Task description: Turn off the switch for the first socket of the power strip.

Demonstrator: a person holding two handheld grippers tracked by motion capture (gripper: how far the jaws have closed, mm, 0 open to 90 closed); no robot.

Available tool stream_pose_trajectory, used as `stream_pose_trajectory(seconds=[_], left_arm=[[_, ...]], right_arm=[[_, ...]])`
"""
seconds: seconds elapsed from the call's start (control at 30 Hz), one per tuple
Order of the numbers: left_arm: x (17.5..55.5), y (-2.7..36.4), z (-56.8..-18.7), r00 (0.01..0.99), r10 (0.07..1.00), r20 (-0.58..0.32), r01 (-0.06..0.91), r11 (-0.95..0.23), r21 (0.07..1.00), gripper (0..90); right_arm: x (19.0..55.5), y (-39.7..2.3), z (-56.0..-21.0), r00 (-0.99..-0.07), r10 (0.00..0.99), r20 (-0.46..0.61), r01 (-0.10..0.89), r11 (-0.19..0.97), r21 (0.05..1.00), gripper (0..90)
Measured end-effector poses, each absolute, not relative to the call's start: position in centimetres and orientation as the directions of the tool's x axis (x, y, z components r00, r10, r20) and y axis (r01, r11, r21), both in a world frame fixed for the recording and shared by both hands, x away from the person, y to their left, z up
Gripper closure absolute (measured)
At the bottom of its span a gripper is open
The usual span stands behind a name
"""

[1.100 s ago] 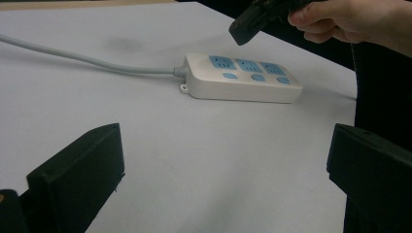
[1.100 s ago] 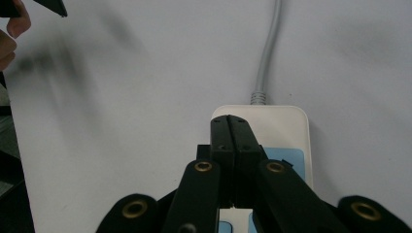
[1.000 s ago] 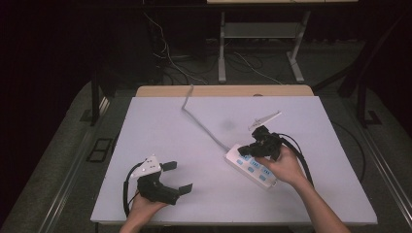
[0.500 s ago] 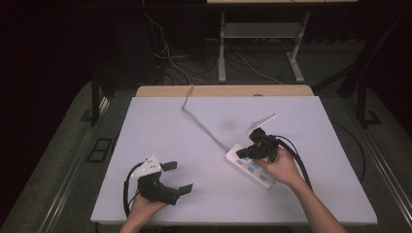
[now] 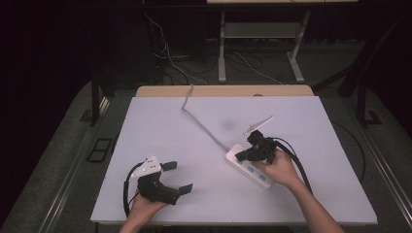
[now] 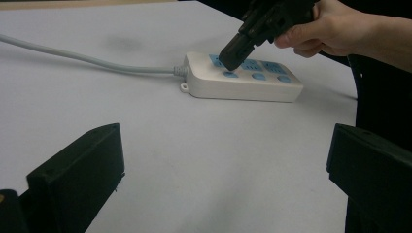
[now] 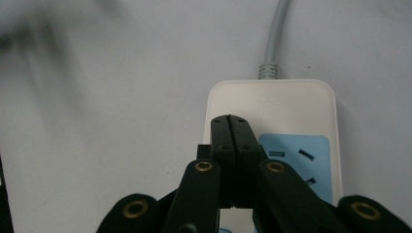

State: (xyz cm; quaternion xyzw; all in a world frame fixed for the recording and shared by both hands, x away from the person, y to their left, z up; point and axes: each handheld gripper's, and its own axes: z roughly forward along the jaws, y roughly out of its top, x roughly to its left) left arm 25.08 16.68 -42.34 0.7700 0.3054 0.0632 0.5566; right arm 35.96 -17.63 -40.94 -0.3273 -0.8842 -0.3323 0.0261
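A white power strip with blue sockets and blue buttons lies on the table at the right of the middle; its grey cable runs off to the back edge. My right gripper is shut, with nothing between its jaws. Its tip rests on the strip's top at the cable end, beside a blue socket. The left gripper view shows that tip down by a blue button on the strip. My left gripper sits open at the front left, far from the strip.
The white table top has a wooden strip along its back edge. Each gripper's black cable trails toward the front. Beyond the table stand a metal frame's legs and loose floor cables.
The right gripper has shifted a little toward the strip's cable end and settled its shut tip on it. The left gripper has not moved.
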Motion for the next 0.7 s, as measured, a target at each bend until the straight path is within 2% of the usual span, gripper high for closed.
stream_pose_trajectory(seconds=[0.7], left_arm=[[25.07,16.57,-42.34,0.806,0.541,-0.238,0.399,-0.200,0.895,0.0]], right_arm=[[35.80,-17.73,-41.46,-0.821,0.522,0.231,0.545,0.598,0.588,90.0]])
